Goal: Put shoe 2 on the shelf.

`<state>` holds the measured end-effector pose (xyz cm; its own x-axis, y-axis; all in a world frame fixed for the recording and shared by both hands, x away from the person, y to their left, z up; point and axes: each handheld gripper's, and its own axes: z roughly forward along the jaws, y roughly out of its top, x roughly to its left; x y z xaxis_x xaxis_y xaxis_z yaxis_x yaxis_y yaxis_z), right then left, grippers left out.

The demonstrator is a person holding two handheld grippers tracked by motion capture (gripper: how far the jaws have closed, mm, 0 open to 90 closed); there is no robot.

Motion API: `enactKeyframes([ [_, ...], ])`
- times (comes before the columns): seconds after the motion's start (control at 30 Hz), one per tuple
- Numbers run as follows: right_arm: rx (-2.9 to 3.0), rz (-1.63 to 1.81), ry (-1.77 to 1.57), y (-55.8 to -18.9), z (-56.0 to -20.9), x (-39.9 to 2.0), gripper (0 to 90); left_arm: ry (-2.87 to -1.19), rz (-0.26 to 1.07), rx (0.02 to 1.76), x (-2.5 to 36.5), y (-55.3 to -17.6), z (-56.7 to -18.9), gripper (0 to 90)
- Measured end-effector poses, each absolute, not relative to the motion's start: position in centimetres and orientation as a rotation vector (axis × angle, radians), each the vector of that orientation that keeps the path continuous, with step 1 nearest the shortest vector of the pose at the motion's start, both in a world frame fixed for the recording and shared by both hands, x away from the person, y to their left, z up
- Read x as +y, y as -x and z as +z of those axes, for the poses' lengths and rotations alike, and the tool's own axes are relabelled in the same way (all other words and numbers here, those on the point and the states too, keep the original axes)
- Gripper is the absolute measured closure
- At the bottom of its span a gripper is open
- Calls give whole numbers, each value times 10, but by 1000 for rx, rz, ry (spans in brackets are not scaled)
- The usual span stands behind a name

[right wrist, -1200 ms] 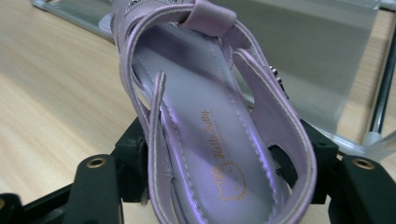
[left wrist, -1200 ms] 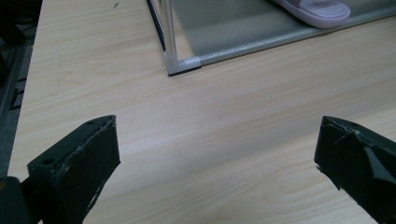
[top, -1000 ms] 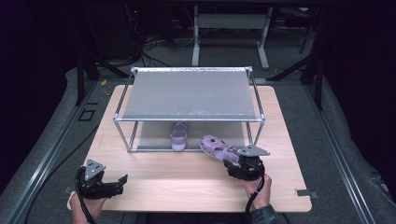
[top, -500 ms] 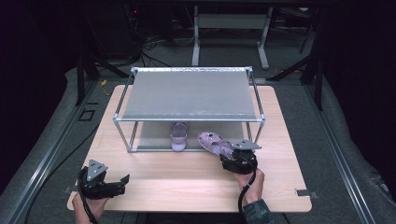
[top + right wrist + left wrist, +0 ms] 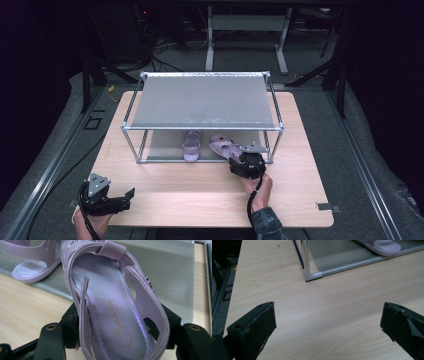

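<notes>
The lilac sandal [image 5: 112, 315] is pinched at its heel end by the right gripper [image 5: 246, 164], whose jaws press in on either side of the sole, so it is carried rather than resting on anything. Seen from above, its toe already pokes in under the front rail of the metal rack [image 5: 202, 127], over the grey lower shelf [image 5: 172, 272], but the heel hangs out over the wooden table [image 5: 200, 195]. It tilts a little, toe forward, with the strap and its small cartoon print facing up.

Just beside it, to its left, the matching sandal [image 5: 191, 146] lies flat on that lower shelf (toe pointing towards the table's front edge, by the look of it). So I would call half of the job finished: one shoe put away, the second at the mouth of the rack and not yet set down. What remains, to my eye, is to slide it further in, lower it next to its partner and let go.

The left gripper [image 5: 107, 199] sits well apart at the near left corner of the table, its jaws spread wide with nothing but bare wood between them. The rack's top shelf [image 5: 202, 100] holds nothing.
</notes>
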<state>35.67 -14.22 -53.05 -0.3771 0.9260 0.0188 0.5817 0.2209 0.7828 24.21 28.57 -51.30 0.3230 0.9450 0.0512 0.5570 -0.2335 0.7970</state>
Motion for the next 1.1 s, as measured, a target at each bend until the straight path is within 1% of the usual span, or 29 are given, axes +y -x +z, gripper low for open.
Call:
enactKeyframes([
  [0.5,2017,941,-1429,-391,-540,-118,352,-1903,722,1327,286,-242,-516,2],
  [1.1,1988,874,-1442,-414,-548,-97,350,-1886,738,1350,298,-235,-515,4],
])
